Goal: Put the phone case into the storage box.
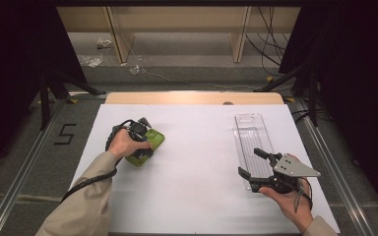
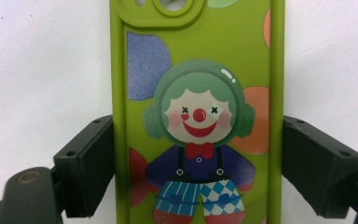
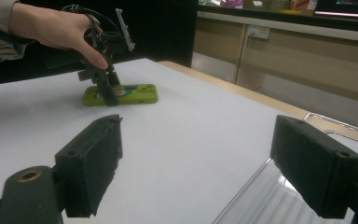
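A lime-green phone case (image 1: pixel 153 139) with a cartoon clown (image 2: pixel 198 116) lies flat on the white table cover, at the left. My left gripper (image 1: pixel 142 147) points down onto it. Its two black pads (image 2: pixel 91 163) touch the case's long edges on both sides, so it is shut on the case. The right gripper view shows this same case (image 3: pixel 130 94) lying on the table under the left gripper (image 3: pixel 103 88). My right gripper (image 1: pixel 249 161) is held open over the near end of a clear plastic tray (image 1: pixel 248 130), with nothing between its jaws (image 3: pixel 196 163).
The white cover (image 1: pixel 197 167) spans most of the table, and a strip of bare wood (image 1: pixel 192 97) shows at the far edge. The clear tray (image 3: pixel 261 200) lies lengthwise along the right side. Metal rails (image 1: pixel 325 152) flank the table, with cables and stands on the floor beyond.
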Available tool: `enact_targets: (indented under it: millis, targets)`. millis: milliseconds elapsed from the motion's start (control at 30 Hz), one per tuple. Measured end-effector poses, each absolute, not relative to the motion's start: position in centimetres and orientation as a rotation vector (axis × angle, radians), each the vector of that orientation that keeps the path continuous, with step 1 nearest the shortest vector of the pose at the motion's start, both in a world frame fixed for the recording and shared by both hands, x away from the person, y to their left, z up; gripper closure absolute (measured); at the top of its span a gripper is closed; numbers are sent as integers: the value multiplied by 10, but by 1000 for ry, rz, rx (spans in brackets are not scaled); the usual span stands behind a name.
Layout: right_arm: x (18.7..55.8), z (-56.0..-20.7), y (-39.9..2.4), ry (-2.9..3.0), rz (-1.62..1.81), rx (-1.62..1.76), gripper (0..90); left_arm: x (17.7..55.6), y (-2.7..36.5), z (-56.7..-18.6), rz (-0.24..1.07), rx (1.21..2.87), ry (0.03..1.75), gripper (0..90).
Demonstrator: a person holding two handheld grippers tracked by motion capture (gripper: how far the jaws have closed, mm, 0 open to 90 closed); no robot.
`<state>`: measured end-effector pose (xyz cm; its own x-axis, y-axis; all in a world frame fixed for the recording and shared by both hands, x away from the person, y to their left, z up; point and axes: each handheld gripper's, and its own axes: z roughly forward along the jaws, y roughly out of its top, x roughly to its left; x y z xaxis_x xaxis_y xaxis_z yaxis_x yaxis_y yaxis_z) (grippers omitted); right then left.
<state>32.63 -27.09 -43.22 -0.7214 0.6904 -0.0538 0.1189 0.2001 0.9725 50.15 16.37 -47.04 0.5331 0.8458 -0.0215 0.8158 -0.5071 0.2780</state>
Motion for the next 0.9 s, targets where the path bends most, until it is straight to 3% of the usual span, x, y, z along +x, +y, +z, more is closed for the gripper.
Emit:
enact_targets:
  millis: [367,900]
  targets:
    - [326,-432,-271,1994,1548,752,177,500,166,-471,177,2498,1386,162]
    - [326,-432,-271,1988,1545,757,177,485,175,-458,239,2330,1318,163]
